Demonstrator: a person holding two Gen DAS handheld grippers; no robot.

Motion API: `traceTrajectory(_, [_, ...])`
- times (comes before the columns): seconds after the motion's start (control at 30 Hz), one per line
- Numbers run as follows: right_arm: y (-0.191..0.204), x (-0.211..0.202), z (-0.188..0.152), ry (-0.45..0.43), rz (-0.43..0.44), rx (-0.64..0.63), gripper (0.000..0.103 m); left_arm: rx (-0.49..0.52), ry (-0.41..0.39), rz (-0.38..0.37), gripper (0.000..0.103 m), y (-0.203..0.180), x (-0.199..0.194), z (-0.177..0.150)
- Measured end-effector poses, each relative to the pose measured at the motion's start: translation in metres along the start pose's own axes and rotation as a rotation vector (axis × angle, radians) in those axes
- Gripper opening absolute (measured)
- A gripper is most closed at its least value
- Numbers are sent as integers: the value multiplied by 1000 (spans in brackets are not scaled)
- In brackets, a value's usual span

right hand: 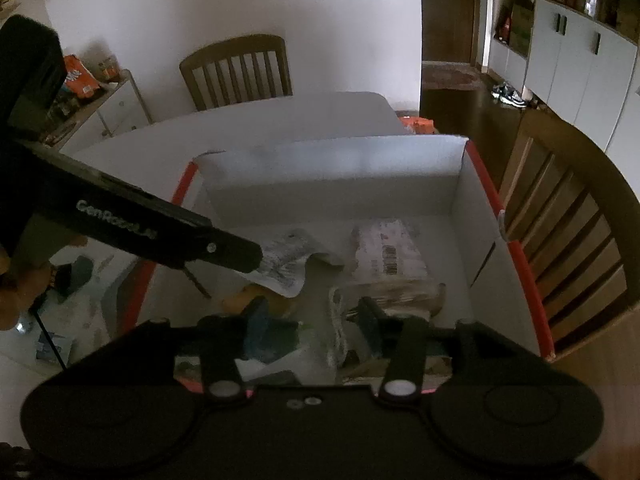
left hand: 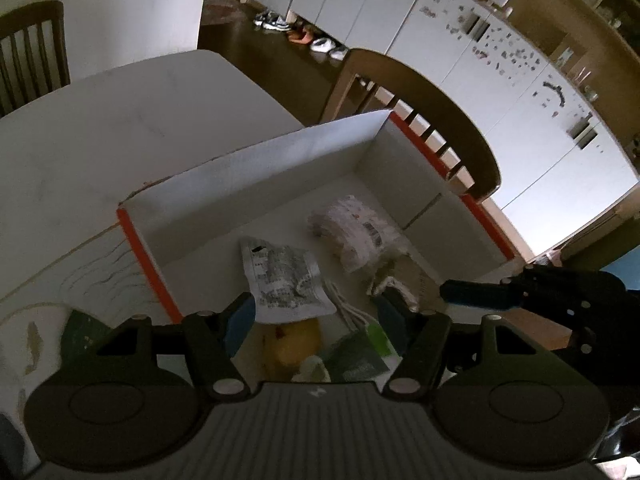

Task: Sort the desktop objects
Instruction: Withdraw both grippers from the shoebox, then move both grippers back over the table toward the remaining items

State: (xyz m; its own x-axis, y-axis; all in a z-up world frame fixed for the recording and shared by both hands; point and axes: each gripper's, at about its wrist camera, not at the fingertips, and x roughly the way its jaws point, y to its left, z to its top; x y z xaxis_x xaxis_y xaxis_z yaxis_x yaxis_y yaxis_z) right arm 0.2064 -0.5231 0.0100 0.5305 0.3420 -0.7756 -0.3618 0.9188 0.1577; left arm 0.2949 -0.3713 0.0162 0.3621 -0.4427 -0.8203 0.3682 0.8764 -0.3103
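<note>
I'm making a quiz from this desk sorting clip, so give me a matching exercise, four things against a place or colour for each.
Things:
1. box
2. printed sachet
3. yellow object
4. shoes

Descriptions:
A. on the floor by the cabinets
B. white walls, orange edges
C. black print on white, lying in the box
D. between the left gripper's fingers in its view, under the sachet's edge

Pairs: 1-B, 2-C, 3-D, 4-A

**Dim room, heavy fisheye bend**

Both views are underexposed. The brightest areas are the pale wall (right hand: 320, 20) and white cabinets (left hand: 500, 92), lit softly with no glare. The box (left hand: 280, 168) interior lies in murky shadow and its contents read soft and grainy. Straight edges bow strongly near the frame corners, which vignette to black.
</note>
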Motion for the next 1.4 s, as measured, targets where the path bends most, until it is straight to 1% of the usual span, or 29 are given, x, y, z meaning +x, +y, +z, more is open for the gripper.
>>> traceTrajectory(0.07, [5,-4,-1,-6,1,-5,50,11,-14,4,67,-1,-7,-5])
traceTrajectory(0.1, [8,-7,-2,-13,-1,-10,54,17,-22,4,68,-2,-11,-8])
traceTrajectory(0.13, [10,-9,-2,-18,-3,-14,57,20,-28,0,74,-2,-14,-10])
traceTrajectory(0.17, [13,-11,-2,-24,-5,-17,60,22,-35,-4,78,-1,-17,-13])
traceTrajectory(0.3, [23,-16,-4,-38,-12,-21,63,28,-59,-19,79,1,-29,-23])
traceTrajectory(0.33, [25,-17,-4,-39,-13,-21,63,28,-65,-24,81,3,-32,-25])
traceTrajectory(0.53, [39,-21,-9,-47,-30,-19,64,43,-93,-41,84,6,-46,-37])
traceTrajectory(0.57, [41,-22,-10,-48,-33,-20,65,47,-97,-41,88,7,-49,-39])
traceTrajectory(0.6, [44,-23,-11,-51,-37,-19,70,50,-104,-40,89,7,-51,-42])
traceTrajectory(0.63, [47,-23,-12,-54,-37,-18,72,52,-114,-42,90,8,-55,-45])
traceTrajectory(0.73, [55,-25,-14,-63,-37,-15,76,52,-129,-57,93,13,-63,-53])
traceTrajectory(0.8, [62,-26,-17,-69,-36,-11,77,51,-145,-61,98,16,-70,-59])
traceTrajectory(0.83, [65,-27,-18,-72,-38,-11,78,51,-154,-64,103,18,-74,-63])
traceTrajectory(0.9, [75,-28,-21,-83,-39,-12,83,46,-172,-66,103,23,-81,-70])
traceTrajectory(1.0, [93,-28,-27,-91,-31,-19,84,37,-176,-67,103,32,-89,-82])
traceTrajectory(1.27, [149,-16,-40,-83,-16,-53,85,19,-194,-40,103,66,-118,-119])
traceTrajectory(1.4, [177,-10,-45,-80,-17,-71,85,38,-215,-14,103,81,-135,-137])
